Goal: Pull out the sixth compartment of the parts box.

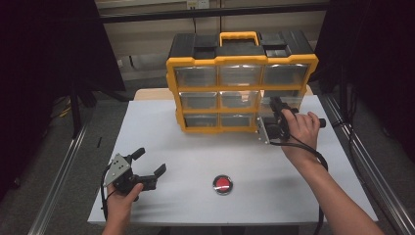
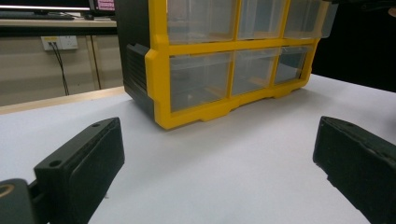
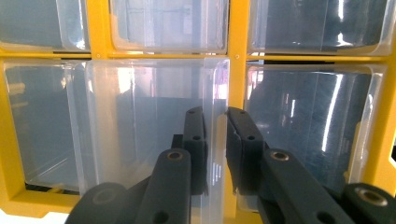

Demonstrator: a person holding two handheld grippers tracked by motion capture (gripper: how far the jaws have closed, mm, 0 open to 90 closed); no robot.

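You had the right tool (image 3: 215, 140) clamped on the clear plastic drawer (image 3: 154, 126), partly pulled from the yellow organiser (image 1: 241, 90) at the desk's far edge; left tool (image 1: 149, 164) sat open, idle. Pull unfinished.

Yellow, black and clear on white

Organizer (image 1: 242, 88): yellow frame, black top, clear drawers (image 3: 154, 126). Worktop (image 1: 195, 161) white; button (image 1: 223, 184) red, silver-rimmed; tongs (image 3: 215, 149) black.

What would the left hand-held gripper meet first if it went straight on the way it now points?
The left hand-held gripper points over bare table at the yellow drawer cabinet. It would probably meet the cabinet's lower left corner first, though depth is hard to judge.
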